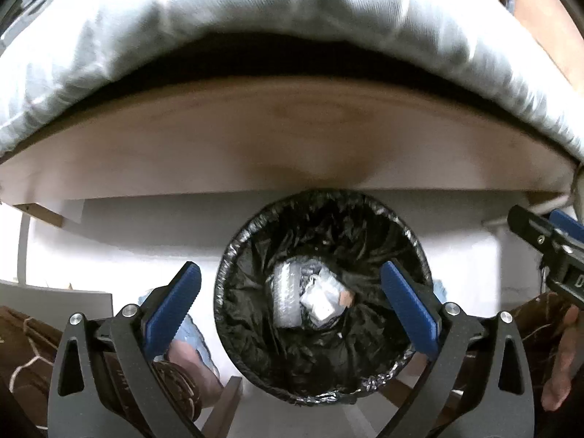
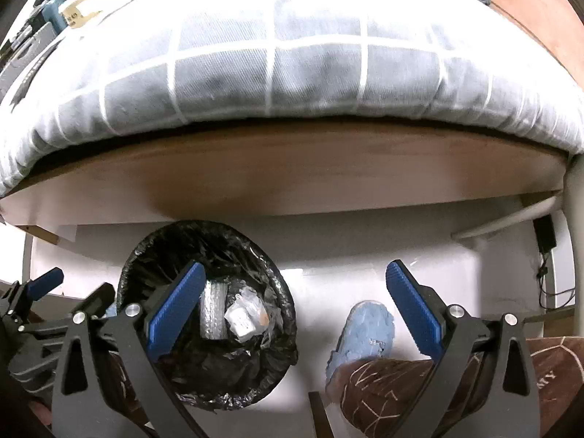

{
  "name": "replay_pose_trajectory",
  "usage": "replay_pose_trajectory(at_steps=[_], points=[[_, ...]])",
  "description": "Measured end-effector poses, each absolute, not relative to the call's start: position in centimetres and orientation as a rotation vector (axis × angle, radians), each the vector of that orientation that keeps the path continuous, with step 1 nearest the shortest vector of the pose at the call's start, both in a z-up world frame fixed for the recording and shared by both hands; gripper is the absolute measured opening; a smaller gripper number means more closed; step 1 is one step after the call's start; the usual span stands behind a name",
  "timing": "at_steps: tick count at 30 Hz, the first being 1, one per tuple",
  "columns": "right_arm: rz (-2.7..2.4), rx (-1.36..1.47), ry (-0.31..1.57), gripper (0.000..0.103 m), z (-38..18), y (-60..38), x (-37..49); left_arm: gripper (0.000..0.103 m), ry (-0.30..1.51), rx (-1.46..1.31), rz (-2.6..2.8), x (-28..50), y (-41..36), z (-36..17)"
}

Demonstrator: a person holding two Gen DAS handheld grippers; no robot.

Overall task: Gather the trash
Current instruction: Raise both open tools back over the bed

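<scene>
Both the left gripper [image 1: 290, 299] and the right gripper [image 2: 295, 306] are wide open and empty. The wrappers [image 1: 314, 299] in the bin [image 1: 233, 255] look light, crinkly and slippery; I would pinch a folded edge.

Left tool [image 1: 290, 304] points down over the bin [image 1: 323, 295], jaws wide apart, nothing between the blue pads [image 1: 175, 306]. The bin carries a black liner [image 1: 255, 328] and stands on the white floor [image 1: 146, 241], just in front of the wooden bed frame [image 1: 284, 146]. Trash lies at the bottom: a bubble-wrap piece [image 1: 286, 292] touching a crumpled silver wrapper [image 1: 323, 301]. A pale quilt [image 1: 182, 29] overhangs the frame. The right tool [image 1: 547, 244] shows at the right edge. A blue slipper [image 1: 189, 335] shows behind the left finger.
</scene>
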State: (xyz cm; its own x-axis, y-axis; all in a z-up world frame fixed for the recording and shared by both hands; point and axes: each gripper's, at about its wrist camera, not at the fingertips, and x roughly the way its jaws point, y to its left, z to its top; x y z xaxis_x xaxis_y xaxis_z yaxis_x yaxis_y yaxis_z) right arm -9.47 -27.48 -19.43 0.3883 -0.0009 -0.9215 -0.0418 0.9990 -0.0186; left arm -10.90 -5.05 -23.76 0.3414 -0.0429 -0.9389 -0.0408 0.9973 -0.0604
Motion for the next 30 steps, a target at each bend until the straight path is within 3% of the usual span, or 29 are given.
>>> replay_pose_trajectory(at_steps=[12, 30], points=[[0.054, -0.056, 1.039, 0.095, -14.3, -27.0, -9.9, 0.097, 1.057, -0.091, -0.001, -12.0, -4.1, -17.1], [0.102, -0.056, 0.872, 0.095, -6.4, -27.4, -7.7, 0.097, 0.953, -0.185, 0.028, -9.5, -0.8, -9.3]])
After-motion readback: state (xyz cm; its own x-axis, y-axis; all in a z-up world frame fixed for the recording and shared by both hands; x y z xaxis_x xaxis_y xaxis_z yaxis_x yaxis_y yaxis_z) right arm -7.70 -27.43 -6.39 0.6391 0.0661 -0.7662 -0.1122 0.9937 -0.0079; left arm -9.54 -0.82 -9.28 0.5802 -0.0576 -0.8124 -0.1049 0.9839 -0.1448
